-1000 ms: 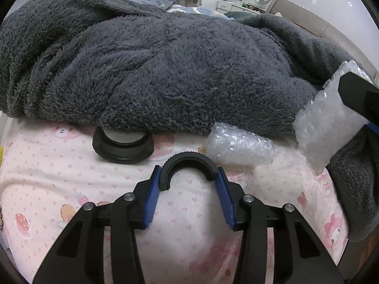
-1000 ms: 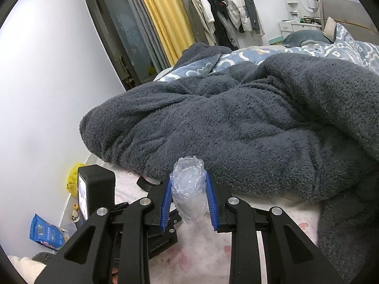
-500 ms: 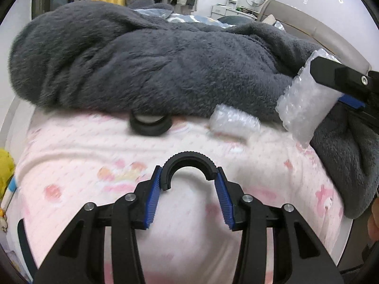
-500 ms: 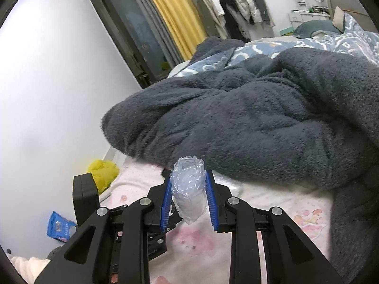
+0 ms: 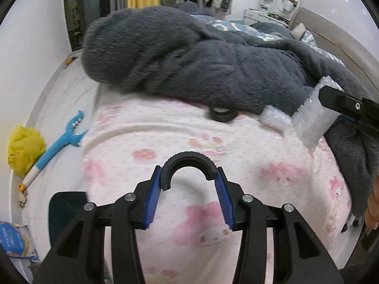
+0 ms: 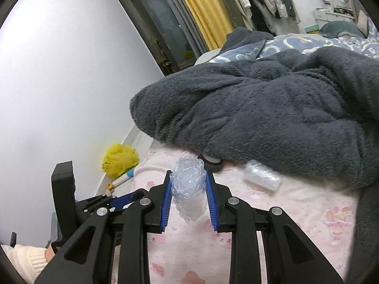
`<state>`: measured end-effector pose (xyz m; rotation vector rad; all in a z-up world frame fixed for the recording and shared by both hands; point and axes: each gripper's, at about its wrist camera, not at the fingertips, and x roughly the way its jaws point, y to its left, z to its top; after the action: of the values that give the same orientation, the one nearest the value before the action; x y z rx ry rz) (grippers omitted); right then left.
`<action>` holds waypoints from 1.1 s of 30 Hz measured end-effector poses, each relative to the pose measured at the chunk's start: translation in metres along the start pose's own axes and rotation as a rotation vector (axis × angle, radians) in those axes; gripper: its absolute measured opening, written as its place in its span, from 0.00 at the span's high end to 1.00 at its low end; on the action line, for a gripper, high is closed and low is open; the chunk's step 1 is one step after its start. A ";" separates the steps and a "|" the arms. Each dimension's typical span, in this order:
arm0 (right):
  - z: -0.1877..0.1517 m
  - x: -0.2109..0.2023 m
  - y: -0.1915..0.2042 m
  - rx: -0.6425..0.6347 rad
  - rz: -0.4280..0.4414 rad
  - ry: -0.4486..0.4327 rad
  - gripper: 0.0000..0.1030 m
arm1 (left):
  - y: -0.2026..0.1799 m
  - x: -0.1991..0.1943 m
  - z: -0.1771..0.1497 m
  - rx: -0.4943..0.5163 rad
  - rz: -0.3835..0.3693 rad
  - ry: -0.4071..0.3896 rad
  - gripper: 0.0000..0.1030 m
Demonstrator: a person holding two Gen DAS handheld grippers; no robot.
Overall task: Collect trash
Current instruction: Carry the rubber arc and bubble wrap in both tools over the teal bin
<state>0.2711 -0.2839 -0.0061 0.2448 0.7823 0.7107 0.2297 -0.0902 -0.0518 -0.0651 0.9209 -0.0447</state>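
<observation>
In the left wrist view, the pink sheet [image 5: 189,127] ended at its left edge near 9 o'clock, with floor beyond; the grey blanket [image 5: 201,56] walled off 12 o'clock. The left gripper [image 5: 189,184] clenched a black half-ring [image 5: 189,163]. A black ring [image 5: 222,114] and a bubble-wrap roll [image 5: 274,118] lay at the blanket's hem near 1 o'clock.

In the right wrist view, the right gripper [image 6: 188,197] pinched a bubble-wrap wad [image 6: 188,184]. The yellow bag [image 6: 119,159] sat on the floor at 10 o'clock.

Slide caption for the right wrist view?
Right gripper holds bubble wrap above the pink sheet; another piece lies by the blanket.
</observation>
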 end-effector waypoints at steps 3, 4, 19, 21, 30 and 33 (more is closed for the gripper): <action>0.000 0.002 0.006 -0.006 0.024 0.002 0.73 | 0.008 -0.006 -0.004 -0.025 0.024 0.007 0.54; 0.000 0.003 0.008 -0.010 0.030 0.005 0.73 | 0.010 -0.008 -0.005 -0.034 0.032 0.010 0.54; -0.003 0.036 0.043 -0.067 0.096 0.052 0.73 | 0.064 -0.024 -0.030 -0.101 0.066 0.025 0.53; -0.004 0.038 0.050 -0.089 0.091 0.057 0.73 | 0.079 -0.026 -0.037 -0.123 0.074 0.031 0.53; -0.008 0.065 0.104 -0.135 0.129 0.084 0.73 | 0.132 -0.030 -0.072 -0.072 0.134 0.075 0.53; -0.012 0.082 0.119 -0.140 0.142 0.113 0.73 | 0.145 -0.031 -0.075 -0.077 0.118 0.073 0.53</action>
<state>0.2448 -0.1413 -0.0068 0.1347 0.8237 0.9159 0.1524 0.0541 -0.0836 -0.0806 0.9979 0.0987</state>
